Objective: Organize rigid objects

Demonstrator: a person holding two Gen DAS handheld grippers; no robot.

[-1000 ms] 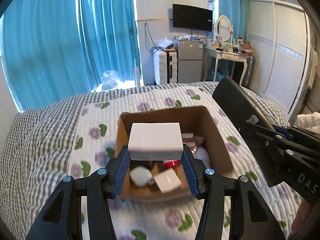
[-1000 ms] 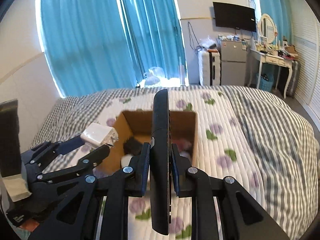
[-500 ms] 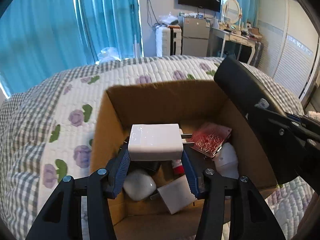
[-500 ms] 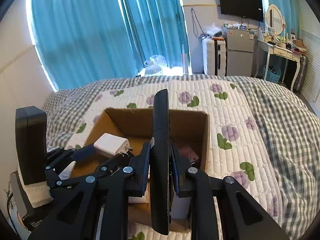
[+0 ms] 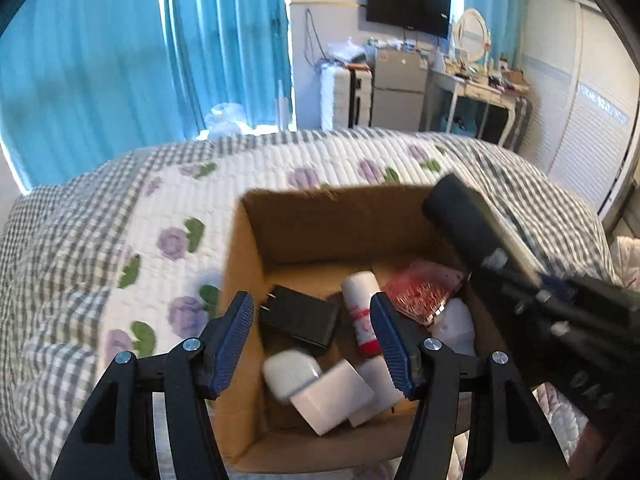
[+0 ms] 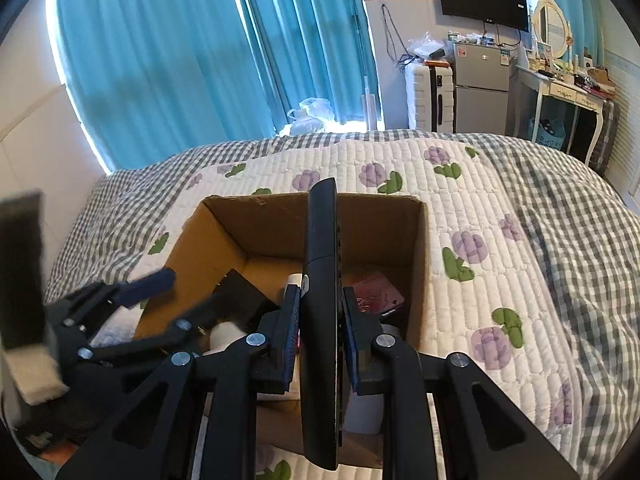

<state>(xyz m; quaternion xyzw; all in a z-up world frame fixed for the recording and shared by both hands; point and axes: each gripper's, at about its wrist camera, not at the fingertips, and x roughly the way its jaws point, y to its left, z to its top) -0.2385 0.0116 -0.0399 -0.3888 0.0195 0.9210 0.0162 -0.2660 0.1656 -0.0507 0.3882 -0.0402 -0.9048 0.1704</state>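
Left gripper (image 5: 312, 344) is spread wide with nothing between the blue pads, hovering just over the near-left part of the cardboard box (image 5: 256, 216). Right gripper (image 6: 320, 334) is clamped on a black remote (image 6: 320, 280), held on edge and pointing forward, its far end over the box opening

Box sits on the quilted bed (image 6: 480, 184). Inside, from the left wrist view: black charger (image 5: 300, 320) with prongs up-left, white tube with red end (image 5: 362, 312) lying beside it, red patterned flat item (image 5: 424, 292) toward the right wall, a white rounded case (image 5: 290, 370), a white charger block (image 5: 332, 396) at the near end overlapping another white piece, and a white lump at the right that I can't identify

Step in hand, my read: left side's drop-off looks done since that gripper is empty over the box; the remote is the next thing to go in

Next move calls for:
- lowering the remote toward the right half of the box, over the red item, where there's the most room
- tilting it flatter so it lies down rather than standing on end against the wall
- keeping it clear of the left gripper, which is close by in both views; pulling left back first seems safer
- releasing only once the remote is below the rim
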